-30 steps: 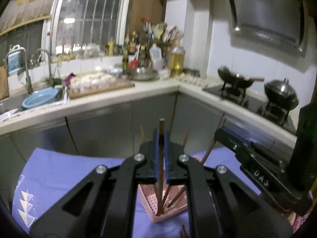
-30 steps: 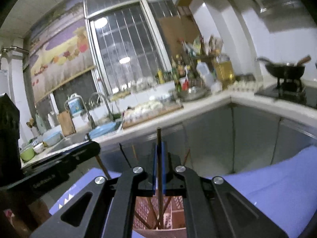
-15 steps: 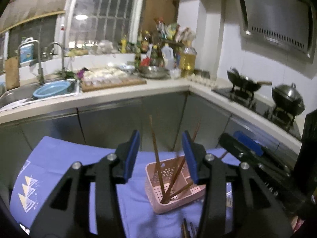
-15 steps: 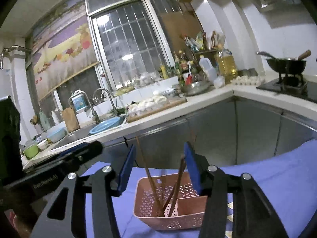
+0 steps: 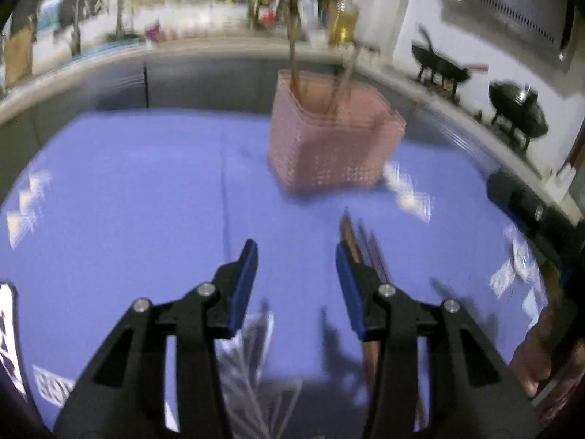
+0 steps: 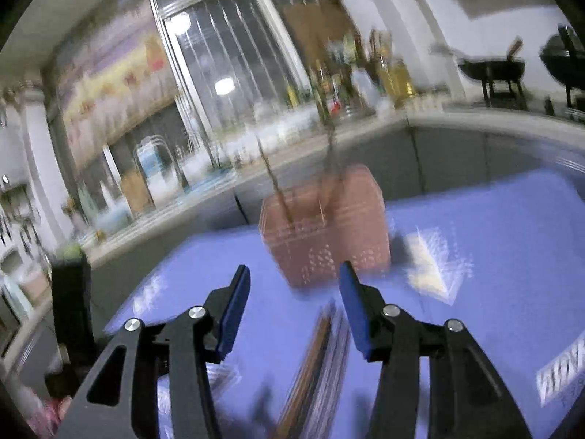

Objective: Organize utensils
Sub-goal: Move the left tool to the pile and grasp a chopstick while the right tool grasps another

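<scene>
A pink perforated basket [image 5: 329,142] stands on the blue cloth [image 5: 128,183] with several brown chopsticks [image 5: 294,58] upright in it; it also shows in the right wrist view [image 6: 325,230]. My left gripper [image 5: 296,252] is open and empty, low over the cloth in front of the basket. Loose chopsticks [image 5: 362,245] lie on the cloth by its right finger. My right gripper [image 6: 294,274] is open and empty, with loose chopsticks [image 6: 314,358] lying below it. Both views are blurred by motion.
A steel kitchen counter runs behind the table, with a sink and tap [image 5: 73,11] at the left, bottles [image 5: 340,14] in the middle and two woks [image 5: 515,109] on the stove at the right. The other gripper shows at the right edge [image 5: 530,208].
Both grippers let go of their chopsticks, which now stand in the basket. Both opened, pulled back and dropped low towards the loose chopsticks on the cloth.
</scene>
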### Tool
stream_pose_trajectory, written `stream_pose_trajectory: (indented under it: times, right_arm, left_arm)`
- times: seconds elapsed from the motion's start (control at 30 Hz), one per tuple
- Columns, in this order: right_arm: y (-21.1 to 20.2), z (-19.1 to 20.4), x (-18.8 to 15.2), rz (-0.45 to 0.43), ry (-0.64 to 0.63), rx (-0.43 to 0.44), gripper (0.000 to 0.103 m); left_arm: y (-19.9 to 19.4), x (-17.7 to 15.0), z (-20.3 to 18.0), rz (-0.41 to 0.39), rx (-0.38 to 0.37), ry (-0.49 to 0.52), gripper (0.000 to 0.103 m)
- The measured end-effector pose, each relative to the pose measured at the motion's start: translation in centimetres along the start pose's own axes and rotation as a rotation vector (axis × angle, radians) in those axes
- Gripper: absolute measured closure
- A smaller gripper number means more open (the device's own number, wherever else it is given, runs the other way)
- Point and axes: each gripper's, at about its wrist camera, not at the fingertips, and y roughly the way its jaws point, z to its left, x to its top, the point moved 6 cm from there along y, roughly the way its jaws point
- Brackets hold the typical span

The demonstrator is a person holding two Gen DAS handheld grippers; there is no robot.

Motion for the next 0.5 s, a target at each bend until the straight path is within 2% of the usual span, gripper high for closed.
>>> stream_pose_trajectory:
  times: [0.03,0.1,0.33,0.37,0.43,0.5]
  right_arm:
    - [0.4,-0.3,-1.8,0.058,0.006,-0.012,0.052]
    - [0.9,-0.9,-4.3,0.131,0.021,-0.033,0.052]
    - [1.2,-1.3,-8.8,0.265,-0.038,-0.118,0.066]
    - [1.3,-1.1,-9.1,0.275,-0.061,-0.126,0.067]
    - [1.4,-1.2,-9.9,0.295,-0.086,-0.131,0.071]
    - [1.5,-1.4,-10.8,0.314,-0.102,-0.138,0.073]
  left_arm:
    - [0.7,-1.3,0.0,0.037,-0.011,-0.004,0.061]
    - [1.1,-2.6,-0.1,0.061,-0.018,0.002,0.061]
    - [1.4,-5.2,-0.7,0.113,-0.088,0.002,0.061]
    - [1.5,-5.4,-1.1,0.124,-0.102,0.007,0.068]
    - [1.7,-5.9,-2.0,0.145,-0.129,0.026,0.074]
    - [2.0,-6.0,-3.1,0.154,-0.136,0.043,0.075]
